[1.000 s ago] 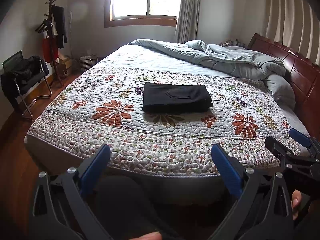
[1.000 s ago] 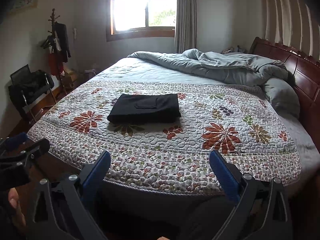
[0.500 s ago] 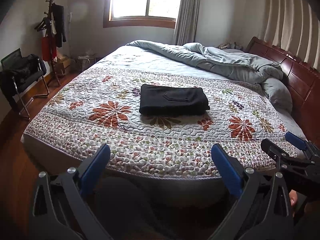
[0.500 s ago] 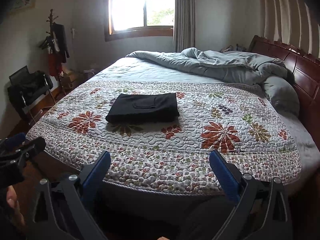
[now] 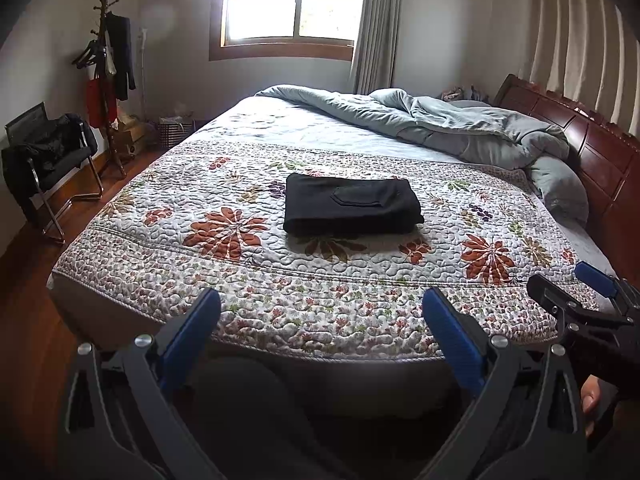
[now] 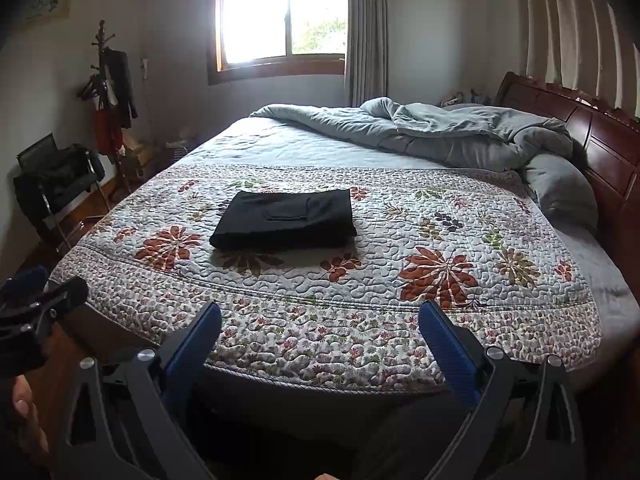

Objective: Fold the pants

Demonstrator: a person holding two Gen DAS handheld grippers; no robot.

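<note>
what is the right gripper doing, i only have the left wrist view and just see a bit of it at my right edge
Observer: The right gripper is open. Its two blue fingers are spread wide with nothing between them, and it is held short of the near edge of the bed.
Operator: ok and where does my left gripper sit from over there
Observer: In the right wrist view the left gripper shows at the far left edge, off the bed's near corner and touching nothing. The folded pants lie well beyond both grippers on the quilt.
</note>
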